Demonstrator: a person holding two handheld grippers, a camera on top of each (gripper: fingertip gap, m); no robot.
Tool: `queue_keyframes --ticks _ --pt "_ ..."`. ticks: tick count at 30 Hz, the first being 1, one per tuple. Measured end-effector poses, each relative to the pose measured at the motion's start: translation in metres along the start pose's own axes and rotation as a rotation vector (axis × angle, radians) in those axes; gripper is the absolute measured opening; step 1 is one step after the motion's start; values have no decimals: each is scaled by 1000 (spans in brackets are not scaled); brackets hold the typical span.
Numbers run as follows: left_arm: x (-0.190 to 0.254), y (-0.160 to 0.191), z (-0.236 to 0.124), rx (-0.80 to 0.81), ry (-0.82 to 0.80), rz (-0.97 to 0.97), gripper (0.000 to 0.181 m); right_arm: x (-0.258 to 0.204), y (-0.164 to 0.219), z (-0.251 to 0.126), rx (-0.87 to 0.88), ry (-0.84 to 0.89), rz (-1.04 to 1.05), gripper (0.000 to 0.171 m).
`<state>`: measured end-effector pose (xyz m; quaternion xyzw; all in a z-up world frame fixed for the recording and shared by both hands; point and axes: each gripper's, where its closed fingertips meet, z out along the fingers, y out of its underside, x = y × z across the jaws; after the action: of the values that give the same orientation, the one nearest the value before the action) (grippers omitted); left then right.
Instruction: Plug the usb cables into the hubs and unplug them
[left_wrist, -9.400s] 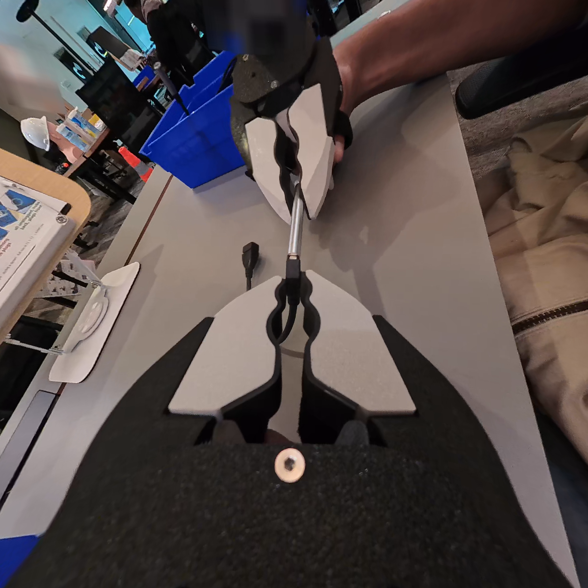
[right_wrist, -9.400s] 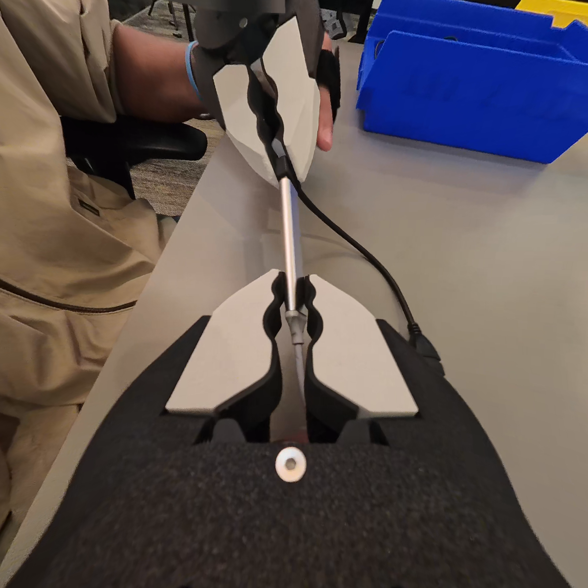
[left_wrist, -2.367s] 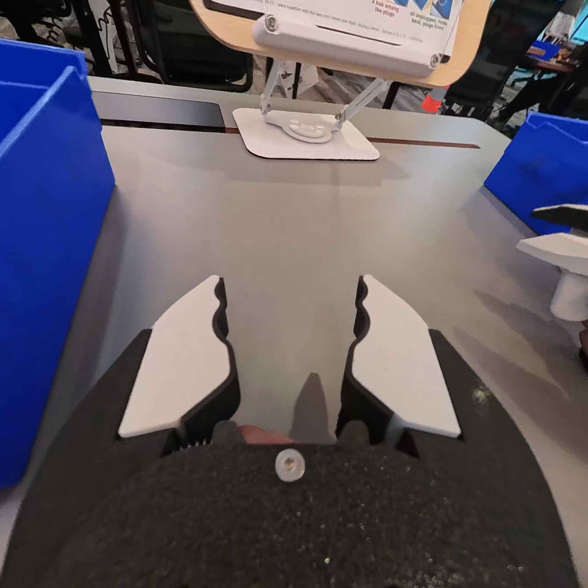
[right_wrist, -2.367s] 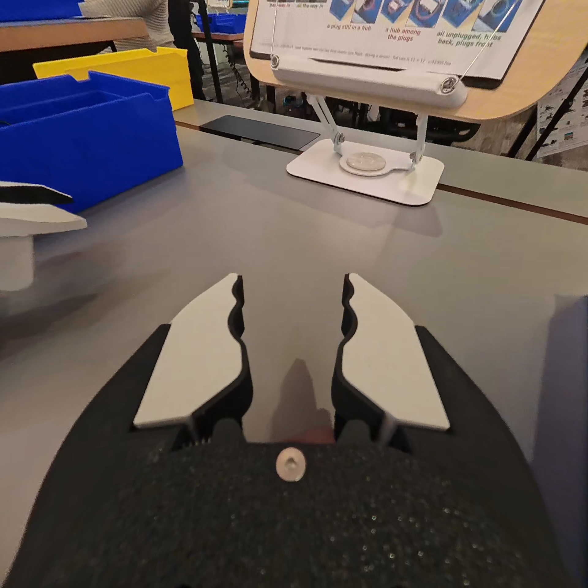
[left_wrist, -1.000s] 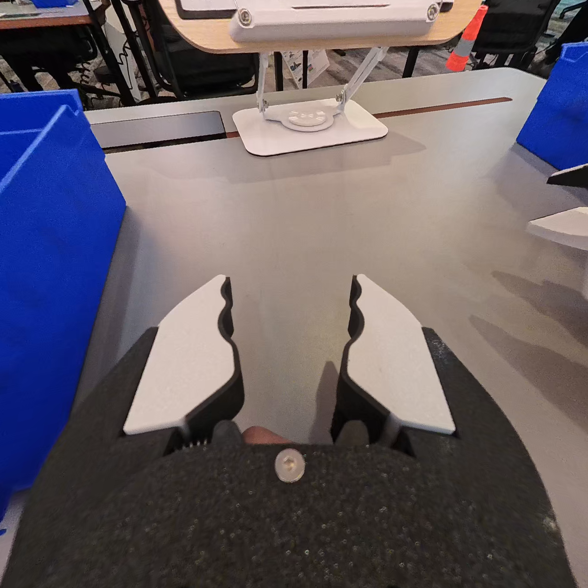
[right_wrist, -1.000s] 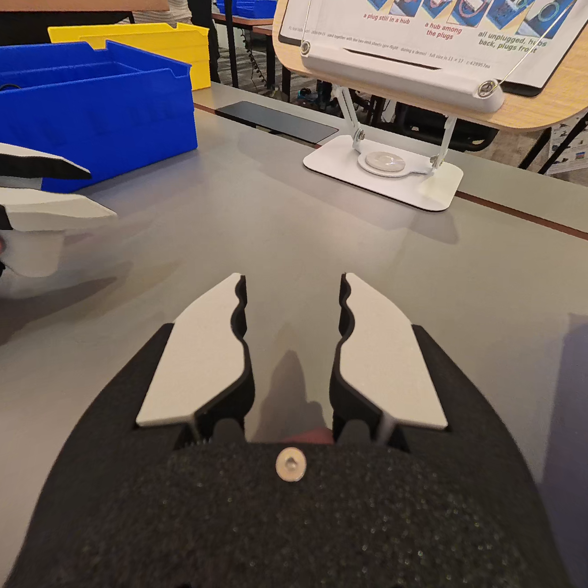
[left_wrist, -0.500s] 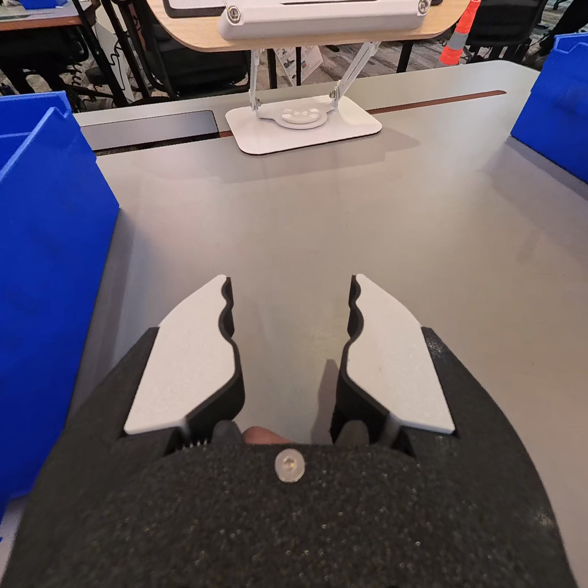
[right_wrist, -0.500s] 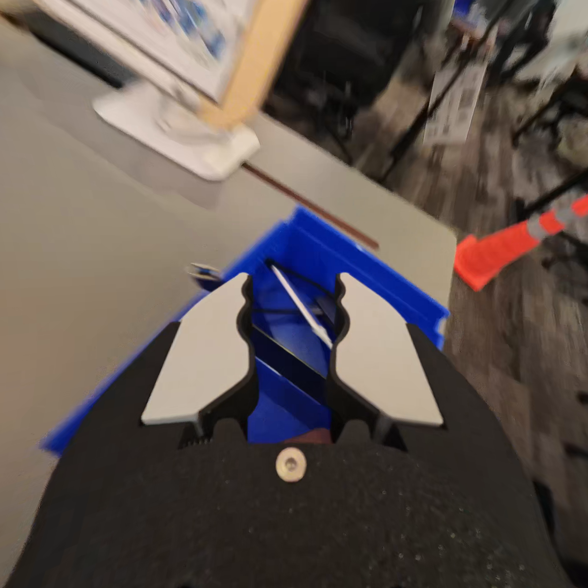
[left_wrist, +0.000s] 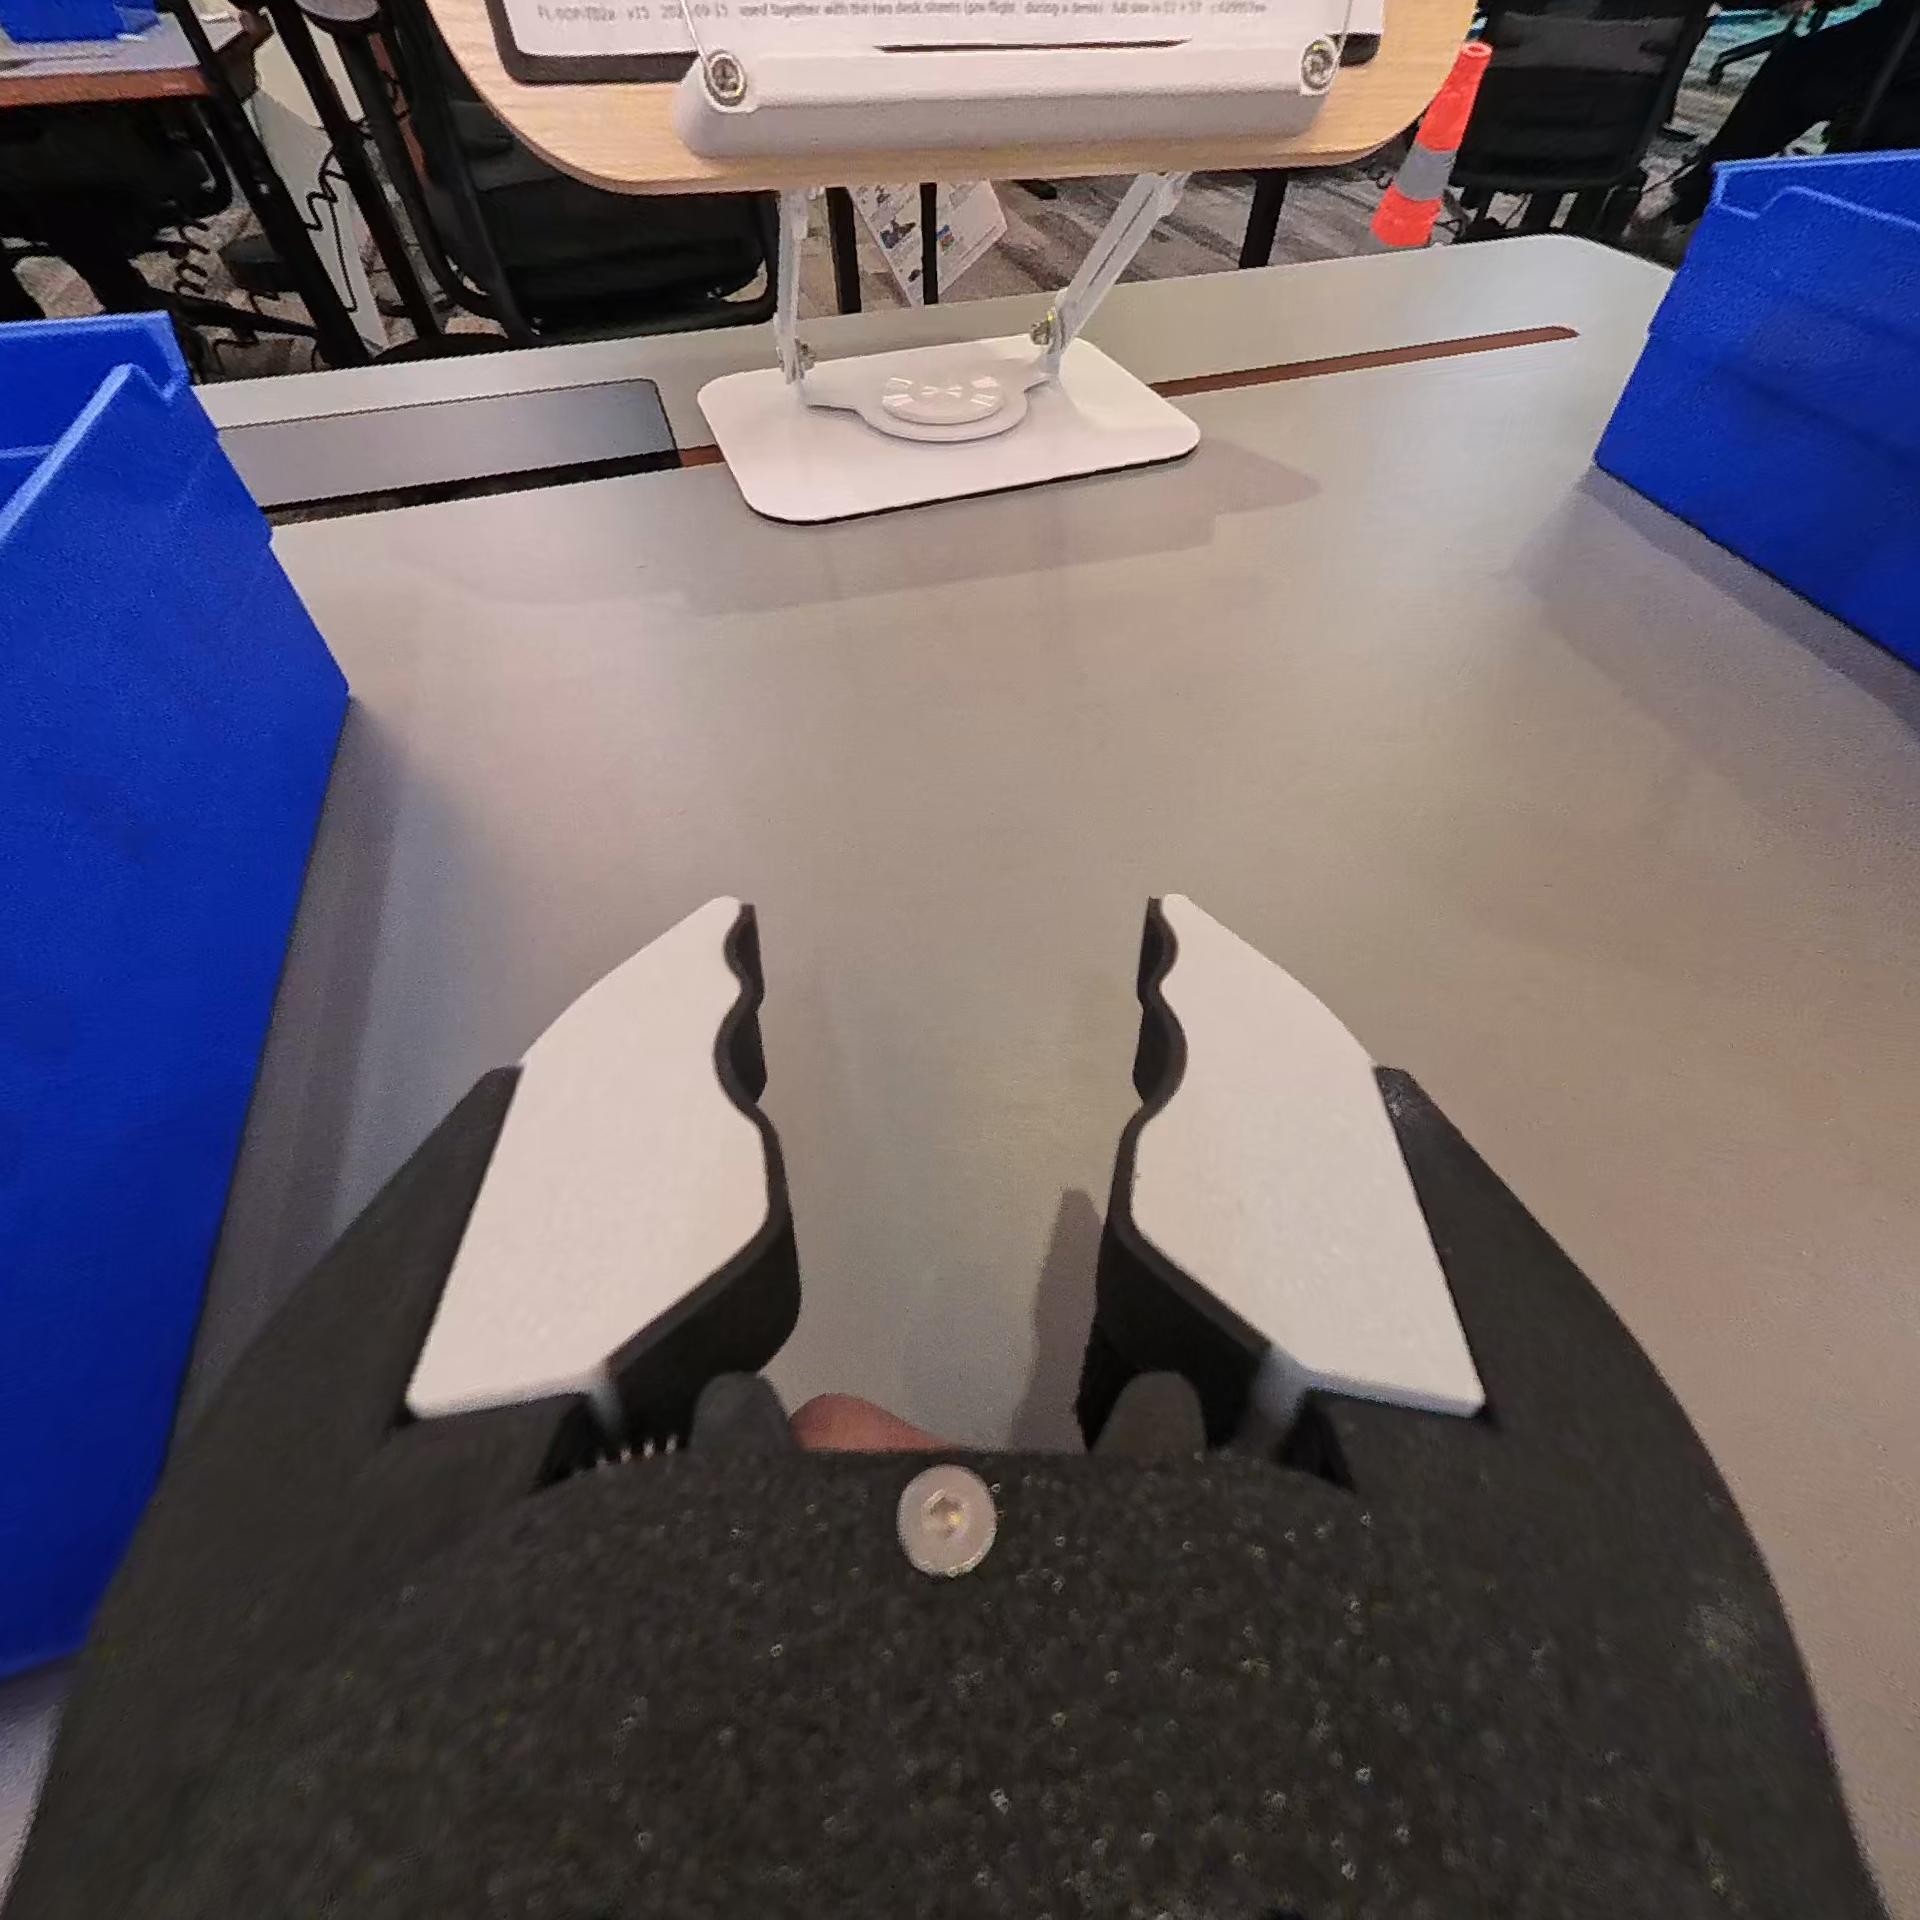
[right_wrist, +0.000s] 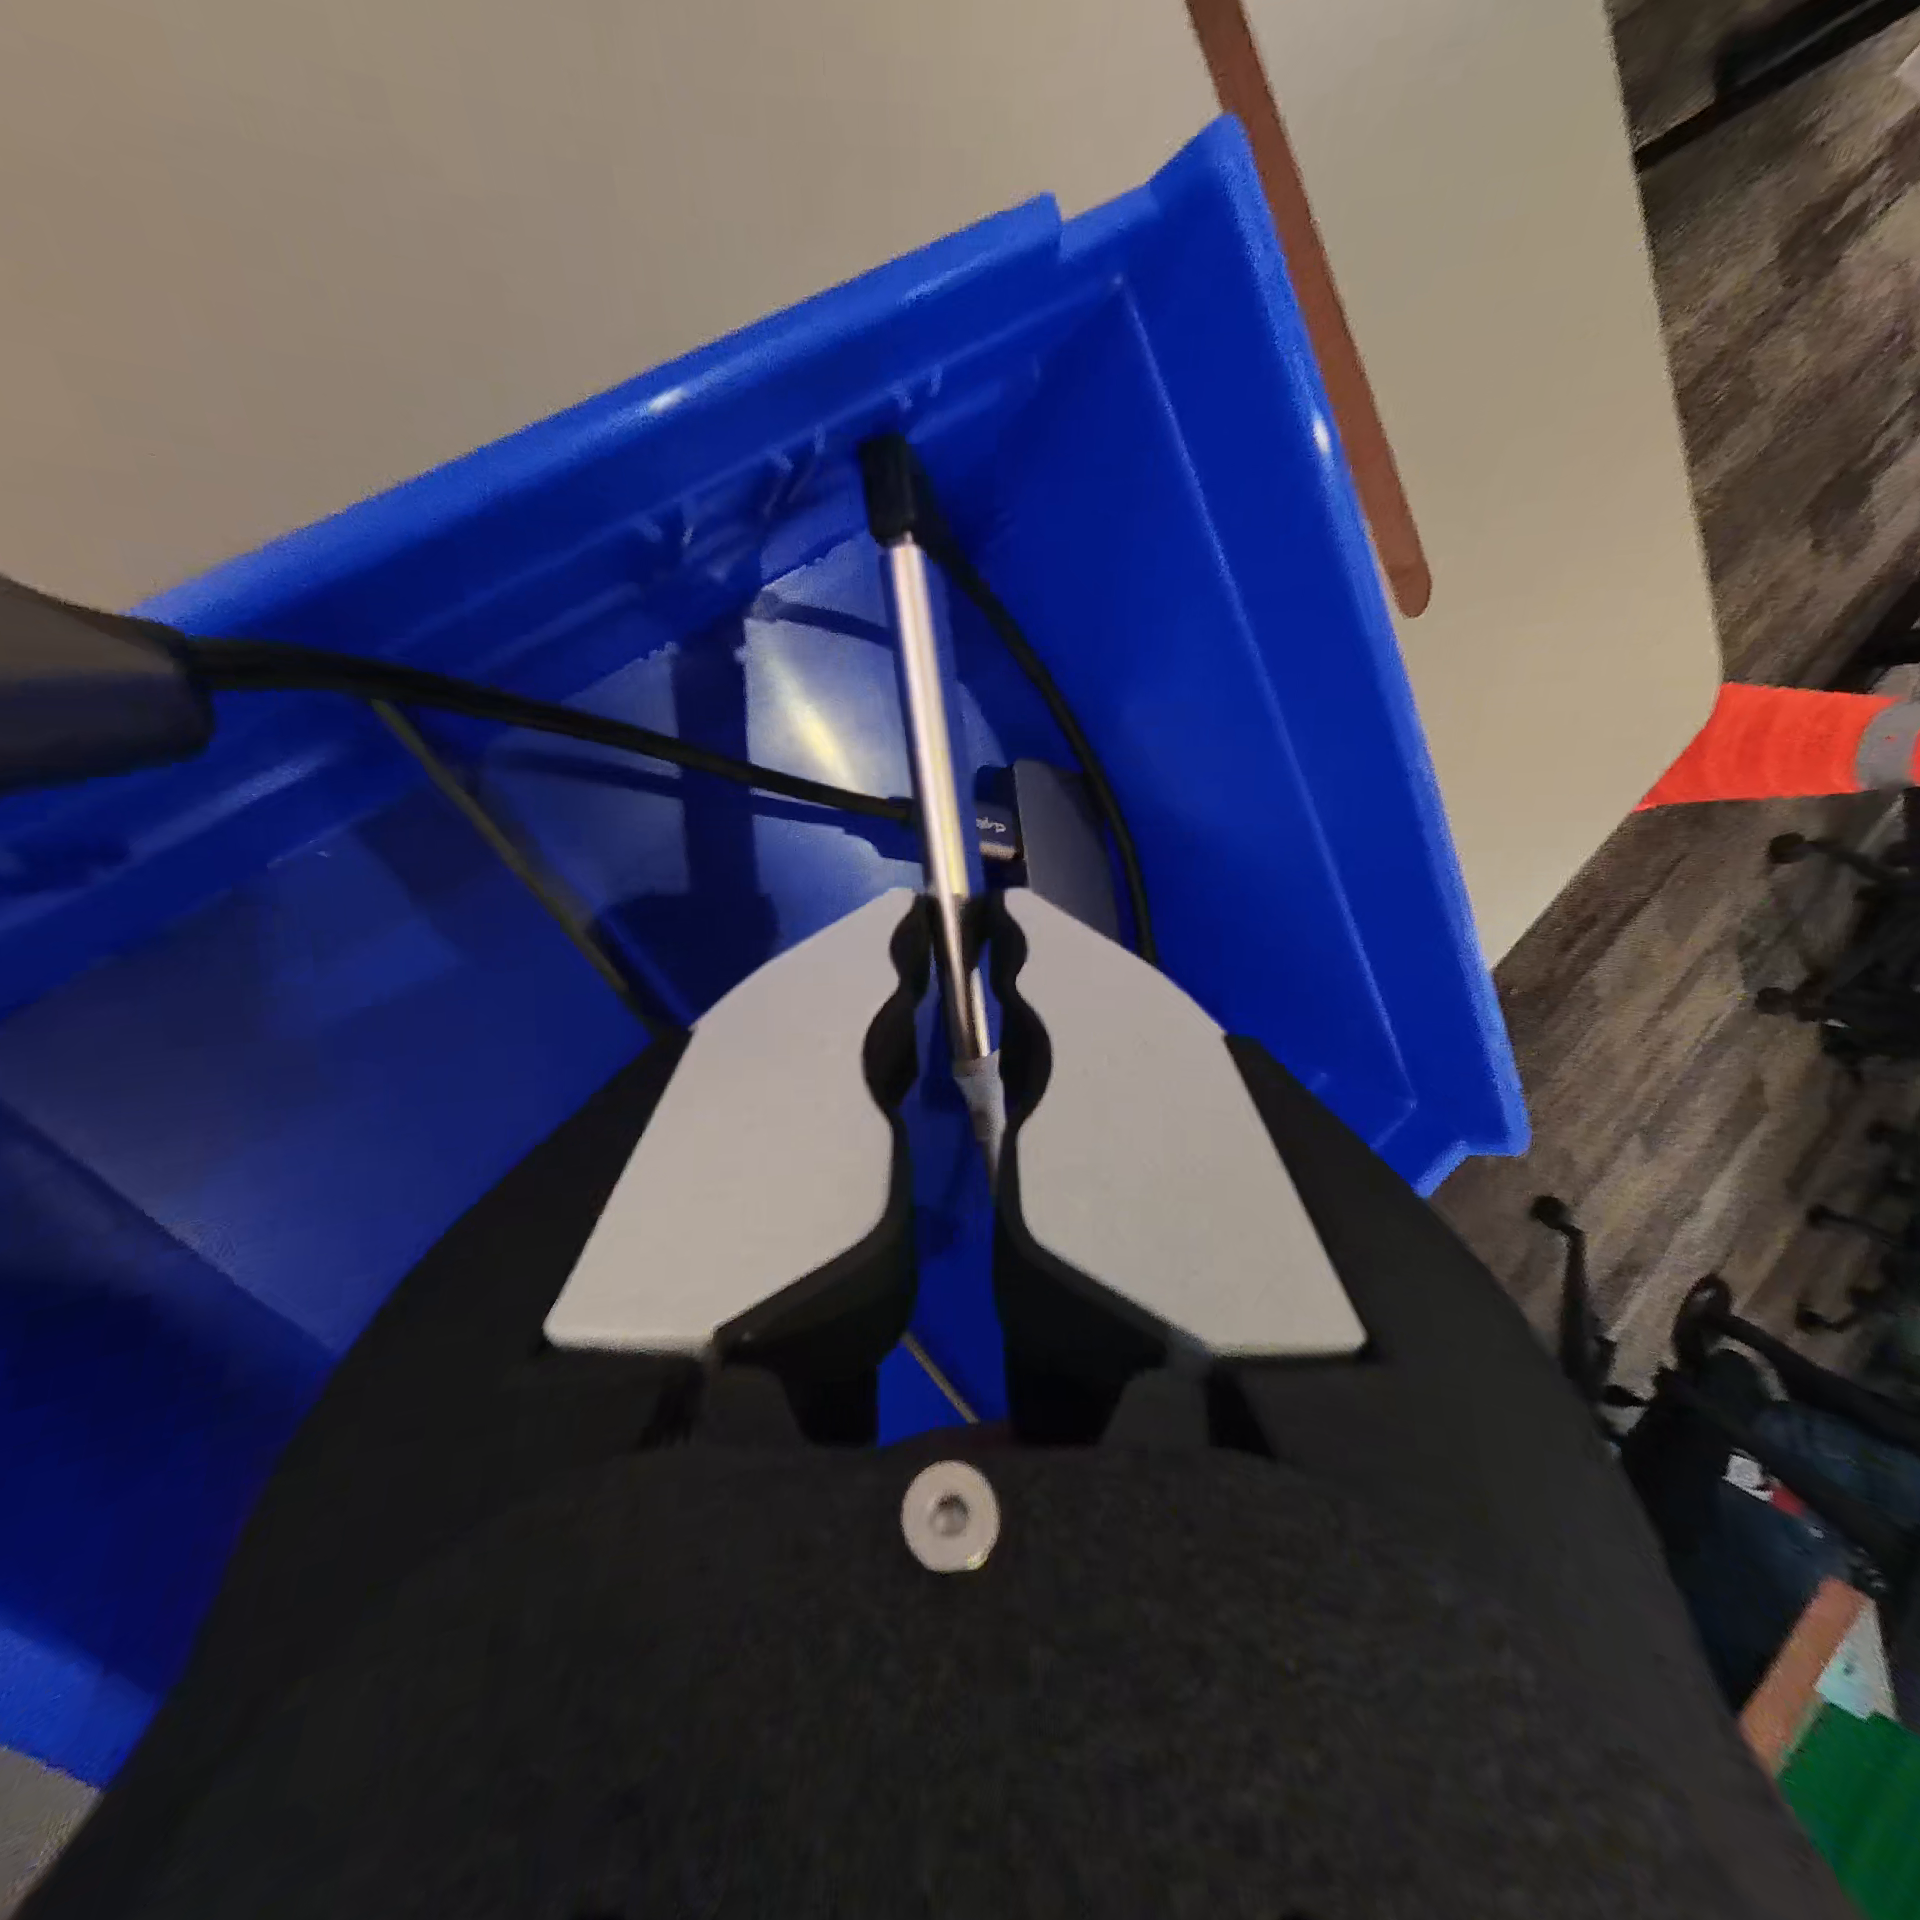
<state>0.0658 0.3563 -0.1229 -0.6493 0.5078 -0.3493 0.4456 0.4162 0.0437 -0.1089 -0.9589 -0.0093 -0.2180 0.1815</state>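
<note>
Right gripper (right_wrist: 956, 914) clamps the hub (right_wrist: 928, 717) inside the bin (right_wrist: 1247, 623); left gripper (left_wrist: 945, 925) gapes empty. Next, probably lift it out.

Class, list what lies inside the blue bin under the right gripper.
Inside the blue bin: a slim silver hub clamped by the right gripper, black cables and a dark plug. The gripper hides the rest.

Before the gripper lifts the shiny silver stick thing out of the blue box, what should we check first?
1. Right gripper shut on the silver hub: ok.
2. Grip is near the hub's cable end, not its middle: not ok.
3. Black cables lying across the blue bin may snag: not ok.
4. Plug at the hub's far end seated: cannot tell.
5. Left gripper open and empty: ok.
6. Table bare for setting down: ok.
</note>
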Motion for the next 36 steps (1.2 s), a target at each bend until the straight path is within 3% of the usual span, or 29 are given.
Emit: queue_keyframes --ticks 4,10,14,17,20,25,29,36 --pt "1 0 0 -1 5 1 68 12 -12 -22 105 102 -12 8" --pt "1 0 -1 5 1 9 67 18 -59 -107 343 282 -34 7" --pt "2 -2 -3 21 4 11 67 -11 -121 -179 548 407 -142 8" --pt "1 -7 -8 68 3 4 65 -64 -172 -209 679 399 -267 7" --pt "-4 -16 -19 151 4 -32 61 -120 -210 -197 721 389 -379 7" --pt "-22 -17 -38 187 -22 -53 60 -215 -244 -108 641 302 -561 8" --pt "-39 -7 -55 149 -56 -37 61 -269 -255 -57 584 258 -689 7" --pt "-44 14 -68 51 -23 -51 61 -321 -246 -16 494 98 -731 8"
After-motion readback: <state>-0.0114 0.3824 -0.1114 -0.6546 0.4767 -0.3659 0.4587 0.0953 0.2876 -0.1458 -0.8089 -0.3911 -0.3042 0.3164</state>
